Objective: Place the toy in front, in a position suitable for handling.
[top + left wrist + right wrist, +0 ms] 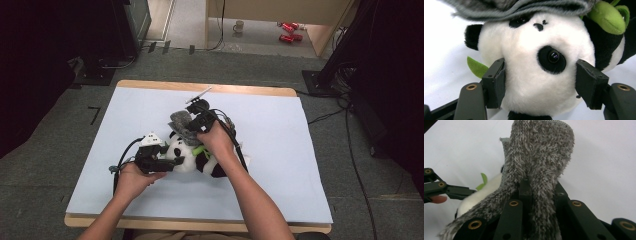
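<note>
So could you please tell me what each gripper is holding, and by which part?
The left gripper grips the black-and-white plush panda by its head; the right gripper pinches the fuzzy grey knitted cloth at a bunched fold.

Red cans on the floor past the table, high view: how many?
2 red cans, lying side by side on the floor by the wooden unit: one farther back, one nearer. More may be hidden behind the unit.
</note>
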A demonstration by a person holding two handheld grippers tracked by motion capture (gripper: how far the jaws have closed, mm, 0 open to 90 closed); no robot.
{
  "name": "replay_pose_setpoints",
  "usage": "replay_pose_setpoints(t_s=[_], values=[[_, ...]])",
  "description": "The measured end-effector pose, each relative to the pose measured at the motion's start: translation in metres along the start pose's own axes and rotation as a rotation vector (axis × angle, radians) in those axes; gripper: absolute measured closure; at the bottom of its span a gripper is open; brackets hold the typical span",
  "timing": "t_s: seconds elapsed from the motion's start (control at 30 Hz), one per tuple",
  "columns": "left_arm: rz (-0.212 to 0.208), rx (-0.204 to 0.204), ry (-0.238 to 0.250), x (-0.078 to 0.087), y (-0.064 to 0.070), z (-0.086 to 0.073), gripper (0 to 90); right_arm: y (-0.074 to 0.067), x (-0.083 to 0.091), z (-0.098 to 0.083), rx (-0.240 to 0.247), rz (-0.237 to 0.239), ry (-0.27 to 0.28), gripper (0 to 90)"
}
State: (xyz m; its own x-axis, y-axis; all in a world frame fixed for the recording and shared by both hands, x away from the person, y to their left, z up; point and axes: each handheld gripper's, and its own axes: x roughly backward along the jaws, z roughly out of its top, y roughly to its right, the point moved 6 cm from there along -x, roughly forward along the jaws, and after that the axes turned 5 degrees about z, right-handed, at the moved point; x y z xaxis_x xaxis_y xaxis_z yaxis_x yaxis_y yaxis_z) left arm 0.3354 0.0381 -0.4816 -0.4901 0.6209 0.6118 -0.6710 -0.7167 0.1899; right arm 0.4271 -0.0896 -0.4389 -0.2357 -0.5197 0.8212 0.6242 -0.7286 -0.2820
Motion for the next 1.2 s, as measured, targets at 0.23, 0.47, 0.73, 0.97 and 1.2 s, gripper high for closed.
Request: replay_pose_setpoints(t_s=[0.23, 0.47, 0.73, 0.97, 1.2], values=[[-0.003, -0.003, -0.001, 0.000, 0.000, 0.000, 32.3, 0.016, 0.009, -0.011, -0.012, -0.048, -0.020, 76.5], [-0.014, 0.000, 0.015, 0.000, 0.001, -0.001, 33.1, 0.026, 0.020, -0.018, 0.024, -0.097, -0.054, 76.5], [-0.002, -0.015, 0.028, -0.001, 0.002, -0.003, 33.6, 0.044, 0.046, -0.005, -0.006, -0.177, -0.009, 77.7], [-0.002, -0.008, 0.029, -0.002, 0.001, -0.002, 33.7, 0.027, 0.057, 0.015, -0.009, -0.098, 0.046, 77.6], [-0.005, -0.007, 0.028, -0.001, 0.001, -0.002, 33.6, -0.018, 0.030, 0.032, 0.026, 0.041, 0.048, 77.4]])
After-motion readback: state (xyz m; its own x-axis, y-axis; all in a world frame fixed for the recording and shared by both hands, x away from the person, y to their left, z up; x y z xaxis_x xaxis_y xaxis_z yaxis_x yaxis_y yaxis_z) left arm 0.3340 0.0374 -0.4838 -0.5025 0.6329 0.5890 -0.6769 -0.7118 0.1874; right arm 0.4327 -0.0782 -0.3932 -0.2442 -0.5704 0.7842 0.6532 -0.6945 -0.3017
